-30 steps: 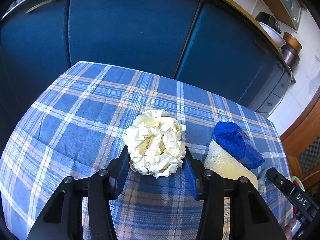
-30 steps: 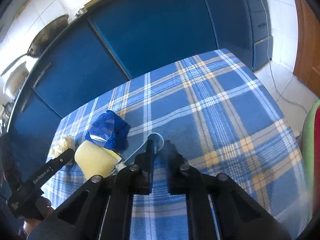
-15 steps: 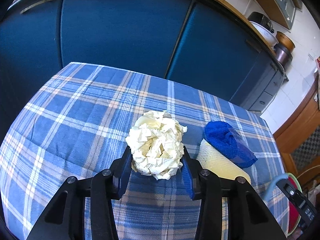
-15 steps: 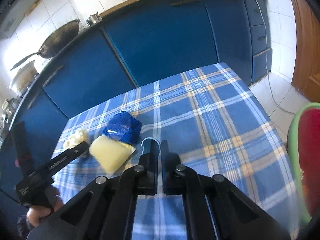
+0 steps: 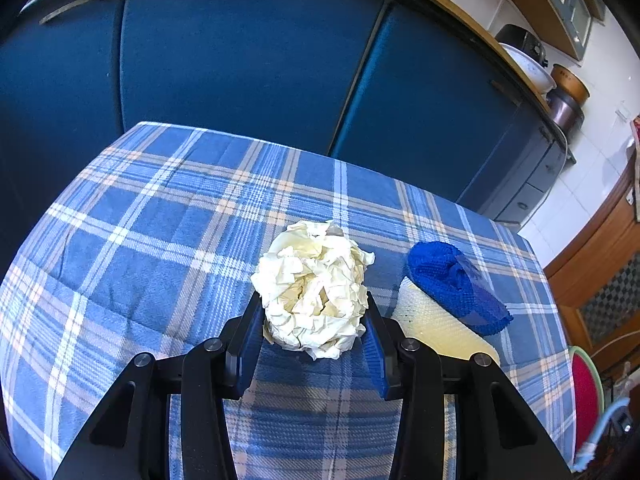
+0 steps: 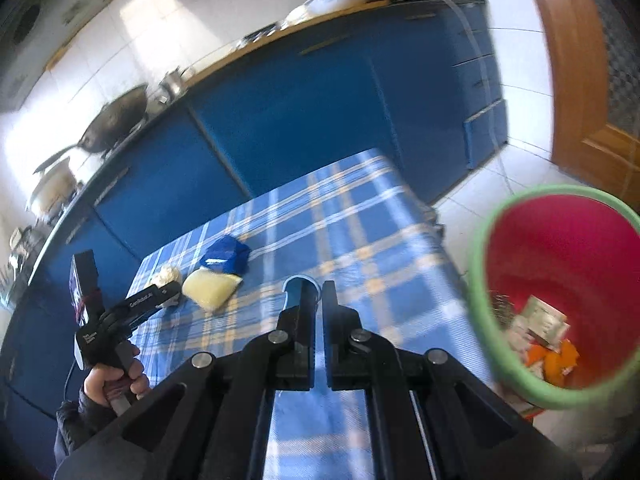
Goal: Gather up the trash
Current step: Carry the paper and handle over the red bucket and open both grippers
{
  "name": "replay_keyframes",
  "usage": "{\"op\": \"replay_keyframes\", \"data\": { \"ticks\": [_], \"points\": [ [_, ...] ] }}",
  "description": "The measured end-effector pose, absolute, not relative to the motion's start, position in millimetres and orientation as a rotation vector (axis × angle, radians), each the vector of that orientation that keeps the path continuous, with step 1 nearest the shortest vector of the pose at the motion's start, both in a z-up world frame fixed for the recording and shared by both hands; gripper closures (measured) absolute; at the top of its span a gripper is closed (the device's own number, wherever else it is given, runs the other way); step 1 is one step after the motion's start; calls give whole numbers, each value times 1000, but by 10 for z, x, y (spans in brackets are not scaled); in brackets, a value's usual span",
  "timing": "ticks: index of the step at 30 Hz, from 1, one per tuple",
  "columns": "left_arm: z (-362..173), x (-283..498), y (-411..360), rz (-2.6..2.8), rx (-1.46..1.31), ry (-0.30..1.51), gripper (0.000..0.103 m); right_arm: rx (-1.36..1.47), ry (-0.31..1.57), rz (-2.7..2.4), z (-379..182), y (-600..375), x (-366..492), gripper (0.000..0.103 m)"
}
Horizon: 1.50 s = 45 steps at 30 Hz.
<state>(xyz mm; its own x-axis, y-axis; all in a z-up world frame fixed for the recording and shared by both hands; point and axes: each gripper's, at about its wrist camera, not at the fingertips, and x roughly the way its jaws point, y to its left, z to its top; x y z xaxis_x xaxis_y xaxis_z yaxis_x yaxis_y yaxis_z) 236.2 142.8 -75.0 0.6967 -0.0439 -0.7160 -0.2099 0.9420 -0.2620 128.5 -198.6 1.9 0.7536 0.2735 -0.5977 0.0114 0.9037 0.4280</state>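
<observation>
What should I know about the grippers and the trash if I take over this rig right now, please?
Left gripper: jaws closed around the crumpled paper ball, above the plaid tablecloth.
Right gripper: jaws nearly shut on a thin light-blue plastic piece, beside the red bin.
On the table: yellow sponge with a blue cloth behind it.
Done: the bin already holds some scraps.
Left: drop both held items in; whether the sponge and cloth count as trash is unclear.

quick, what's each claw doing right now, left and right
Left claw: closed on the crumpled paper ball.
Right claw: shut on a thin light-blue strip.
</observation>
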Motion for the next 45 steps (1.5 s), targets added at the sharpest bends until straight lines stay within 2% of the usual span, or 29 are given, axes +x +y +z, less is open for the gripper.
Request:
{"op": "replay_keyframes", "data": {
  "ticks": [12, 26, 35, 45],
  "points": [
    [-370, 2132, 1121, 30, -235, 714, 57, 516, 633, -63, 140, -2955, 754, 98],
    [67, 1767, 33, -240, -185, 732, 57, 589, 597, -203, -127, -3672, 484, 98],
    [57, 1583, -839, -397, -97, 772, 57, 681, 605, -212, -369, -3908, 446, 97],
    [-235, 1463, -1692, -521, -4, 861, 57, 700, 626, -225, -520, -4047, 436, 93]
  ]
}}
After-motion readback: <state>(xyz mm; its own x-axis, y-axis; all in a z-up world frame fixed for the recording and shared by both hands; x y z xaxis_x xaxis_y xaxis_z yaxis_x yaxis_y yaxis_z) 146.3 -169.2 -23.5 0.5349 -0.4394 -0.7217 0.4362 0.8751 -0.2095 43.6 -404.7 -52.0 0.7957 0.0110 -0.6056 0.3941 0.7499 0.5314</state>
